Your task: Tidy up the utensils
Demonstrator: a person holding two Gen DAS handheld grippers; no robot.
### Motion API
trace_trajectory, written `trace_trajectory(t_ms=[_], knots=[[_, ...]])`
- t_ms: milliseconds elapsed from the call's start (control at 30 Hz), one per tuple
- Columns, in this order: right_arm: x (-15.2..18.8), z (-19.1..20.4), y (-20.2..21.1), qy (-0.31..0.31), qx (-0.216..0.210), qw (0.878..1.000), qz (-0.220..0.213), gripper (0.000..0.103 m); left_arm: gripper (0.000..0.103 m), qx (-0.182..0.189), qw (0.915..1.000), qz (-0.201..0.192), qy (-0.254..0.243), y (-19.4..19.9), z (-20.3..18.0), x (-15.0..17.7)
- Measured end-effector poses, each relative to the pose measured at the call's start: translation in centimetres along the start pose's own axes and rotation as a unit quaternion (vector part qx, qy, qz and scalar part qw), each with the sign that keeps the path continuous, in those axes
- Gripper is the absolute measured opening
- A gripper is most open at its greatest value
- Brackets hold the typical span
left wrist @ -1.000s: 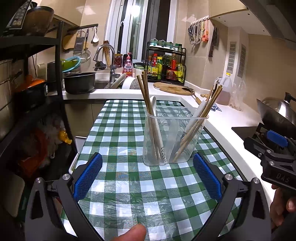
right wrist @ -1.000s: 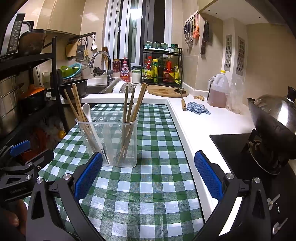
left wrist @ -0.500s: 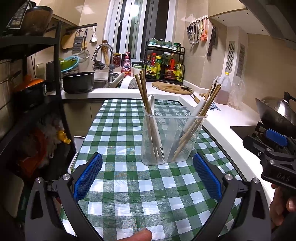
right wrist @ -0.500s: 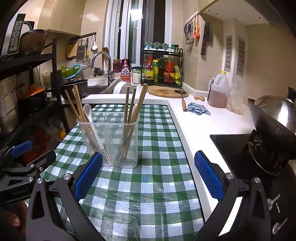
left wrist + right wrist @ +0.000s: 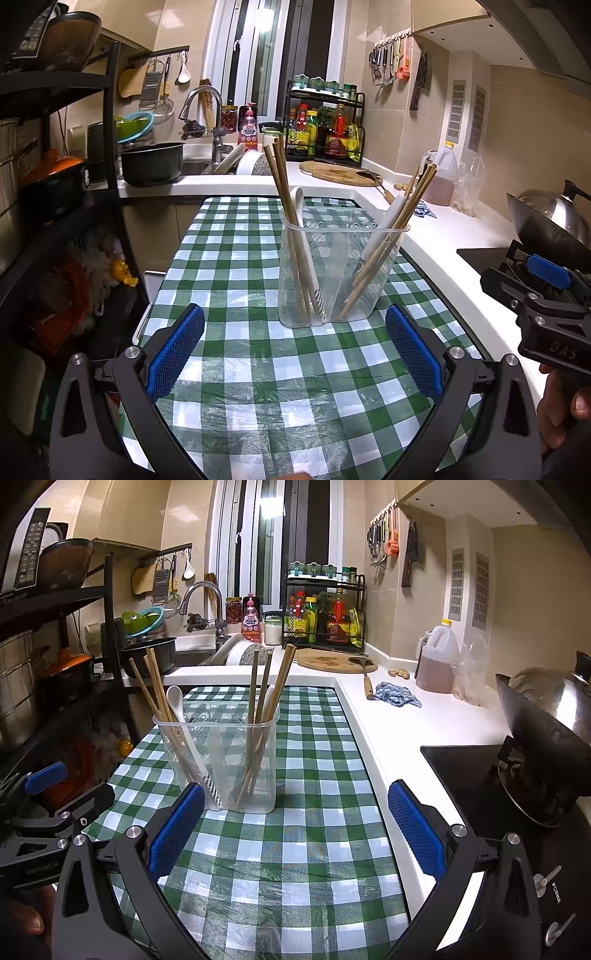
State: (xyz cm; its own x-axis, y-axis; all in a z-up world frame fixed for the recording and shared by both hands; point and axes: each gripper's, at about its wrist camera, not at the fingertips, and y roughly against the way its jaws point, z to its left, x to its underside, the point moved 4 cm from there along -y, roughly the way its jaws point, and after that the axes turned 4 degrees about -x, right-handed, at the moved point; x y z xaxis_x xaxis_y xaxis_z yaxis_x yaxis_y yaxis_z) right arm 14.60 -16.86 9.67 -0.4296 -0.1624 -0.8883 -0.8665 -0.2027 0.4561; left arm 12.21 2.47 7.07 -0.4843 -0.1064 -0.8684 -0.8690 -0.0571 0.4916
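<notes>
A clear plastic utensil holder (image 5: 340,277) stands upright on the green checked tablecloth (image 5: 258,354); it also shows in the right wrist view (image 5: 221,760). It holds wooden chopsticks (image 5: 282,192) and a white spoon (image 5: 297,195) in its left compartment, and more chopsticks (image 5: 410,206) with a white utensil on its right side. My left gripper (image 5: 293,354) is open and empty, a little short of the holder. My right gripper (image 5: 295,830) is open and empty, with the holder ahead and to the left. Each gripper sees the other at its frame edge.
A wok (image 5: 546,731) sits on the black cooktop at the right. The white counter holds a cutting board (image 5: 332,661), a blue cloth (image 5: 395,698) and an oil jug (image 5: 437,661). A black shelf rack (image 5: 55,184) with pots stands to the left. The sink is behind.
Both grippers have drifted slightly; the holder sits a touch further from the left gripper. Both stay open and empty, and the utensils have not moved.
</notes>
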Motion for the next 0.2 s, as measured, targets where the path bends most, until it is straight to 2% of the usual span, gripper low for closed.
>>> trace_trajectory(t_ms=[200], knots=[[-0.01, 0.03, 0.01, 0.0, 0.0, 1.0, 0.0, 0.098, 0.095, 0.0, 1.0, 0.004, 0.002, -0.1, 0.08, -0.01]])
